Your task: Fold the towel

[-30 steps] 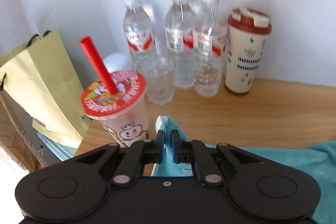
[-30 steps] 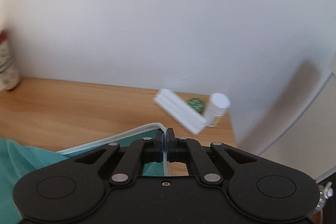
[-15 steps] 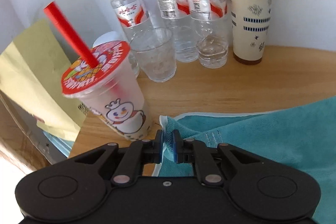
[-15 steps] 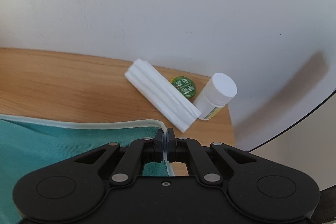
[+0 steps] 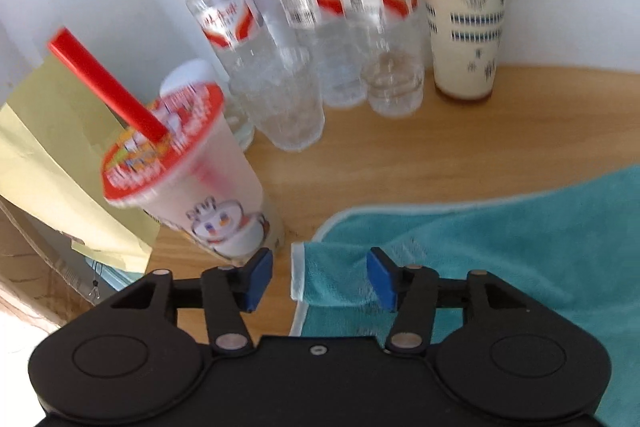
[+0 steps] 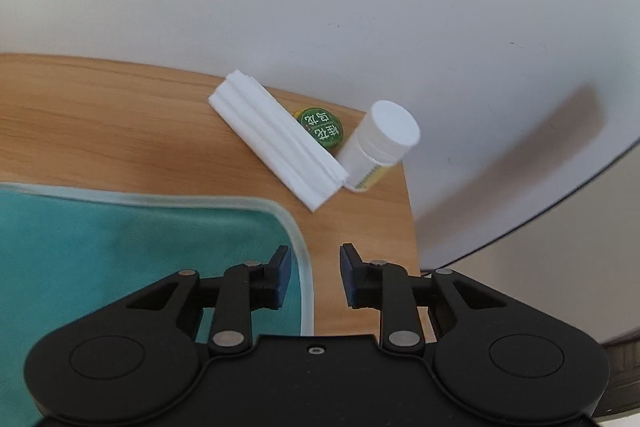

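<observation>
The wooden table (image 5: 500,131) fills both my views, and the teal towel (image 5: 500,247) lies spread on it under both tools: in the left wrist view its folded-over corner sits between my left gripper's (image 5: 320,277) jaws, which stand spread wide with nothing pinched, and the cloth runs off to their right; in the right wrist view the pale hem curves down between my right gripper's (image 6: 314,275) jaws, also spread and empty, with the body of the cloth to their left. I judge one fold is laid and both corners are free on the table. Ahead and left of my left jaws, very close, stands the bubble tea cup (image 5: 188,179) with its red straw (image 5: 108,87); beyond it the water bottles (image 5: 280,59), blurred, and the cream tumbler (image 5: 464,19). Ahead and right of my right jaws lie the stack of white tissues (image 6: 276,139), the white pill bottle (image 6: 380,143) and the green tin (image 6: 320,129). My worry is the cup: a careless swing left as I regrasp could tip it onto the towel; on the right, dragging the cloth forward might sweep the tissues and bottle off the edge
</observation>
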